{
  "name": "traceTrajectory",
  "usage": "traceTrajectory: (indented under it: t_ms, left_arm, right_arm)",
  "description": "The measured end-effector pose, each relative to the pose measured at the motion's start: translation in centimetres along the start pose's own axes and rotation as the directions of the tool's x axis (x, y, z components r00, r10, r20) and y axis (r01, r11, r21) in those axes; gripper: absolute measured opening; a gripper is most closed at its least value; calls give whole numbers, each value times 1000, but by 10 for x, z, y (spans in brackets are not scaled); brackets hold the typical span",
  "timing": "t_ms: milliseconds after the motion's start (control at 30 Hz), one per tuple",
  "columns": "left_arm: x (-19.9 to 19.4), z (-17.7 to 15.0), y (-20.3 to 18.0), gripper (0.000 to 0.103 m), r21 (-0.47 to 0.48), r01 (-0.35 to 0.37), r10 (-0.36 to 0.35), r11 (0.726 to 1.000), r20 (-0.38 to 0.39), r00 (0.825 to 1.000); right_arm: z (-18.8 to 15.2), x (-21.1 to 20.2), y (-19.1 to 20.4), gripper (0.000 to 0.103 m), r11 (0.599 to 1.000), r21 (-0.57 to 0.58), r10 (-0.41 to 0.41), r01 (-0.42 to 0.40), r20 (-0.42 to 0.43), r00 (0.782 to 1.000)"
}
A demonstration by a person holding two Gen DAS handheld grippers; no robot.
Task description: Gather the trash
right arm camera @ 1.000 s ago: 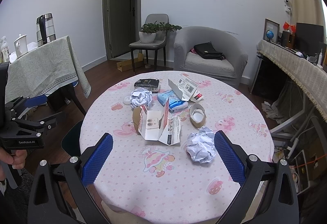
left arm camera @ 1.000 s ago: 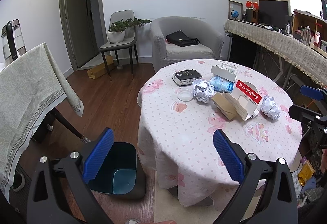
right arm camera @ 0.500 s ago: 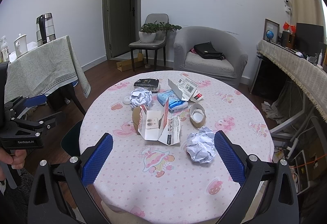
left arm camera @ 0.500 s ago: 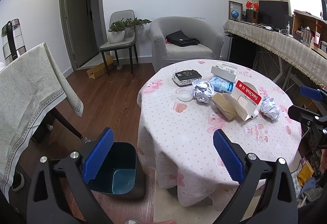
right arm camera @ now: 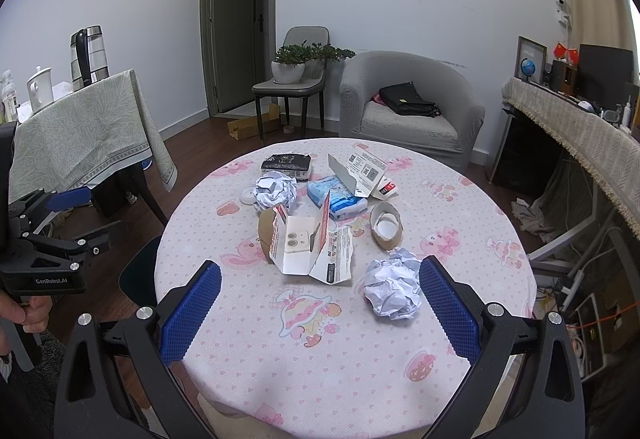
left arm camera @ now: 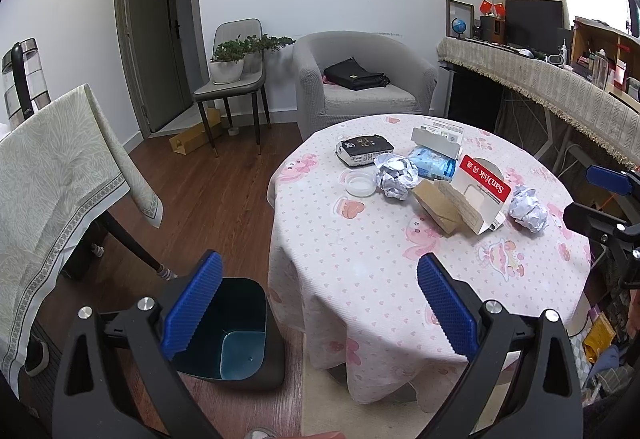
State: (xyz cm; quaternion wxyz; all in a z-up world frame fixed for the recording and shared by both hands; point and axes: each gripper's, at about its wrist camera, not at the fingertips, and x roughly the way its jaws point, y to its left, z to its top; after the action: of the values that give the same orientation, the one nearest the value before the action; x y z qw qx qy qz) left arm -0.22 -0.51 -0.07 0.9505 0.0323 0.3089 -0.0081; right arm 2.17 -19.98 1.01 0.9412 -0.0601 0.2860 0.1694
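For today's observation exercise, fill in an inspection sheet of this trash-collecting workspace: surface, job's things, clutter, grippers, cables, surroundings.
Surface: round table, pink-print cloth.
Job's things: near paper ball; far paper ball; opened SanDisk box; cardboard roll; bin on the floor beside the table.
Clutter: blue packet, black pack, small lid.
Grippers: left gripper open, empty; right gripper open, empty.
Cables: loose wires on the floor to the right.
Surroundings: armchair, chair with plant.
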Motion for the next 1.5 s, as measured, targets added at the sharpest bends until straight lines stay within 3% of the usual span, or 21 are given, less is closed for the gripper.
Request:
traceTrajectory:
  t_ms: [533,833,1133,1500]
  left_arm:
    - [7,0,-10,98,8,26,-26,1000,-8,1000]
    - [9,6,-31,96,63,54,-56,996,26,998]
    - [23,7,-84,79,198,99,-104,975,12,995]
    - [50,19,-142,64,247,151,-155,957,-6,988]
  right_arm:
    - [-5,7,-12,100,999,25,24,-24,-19,1000]
    - [-12,10,-29,91,999,34,-6,8,-46,999]
    - [-24,20,-63,81,997,74,-31,37,-83,996]
    - [-30,25,-105,77,991,127,-36,48,-91,995]
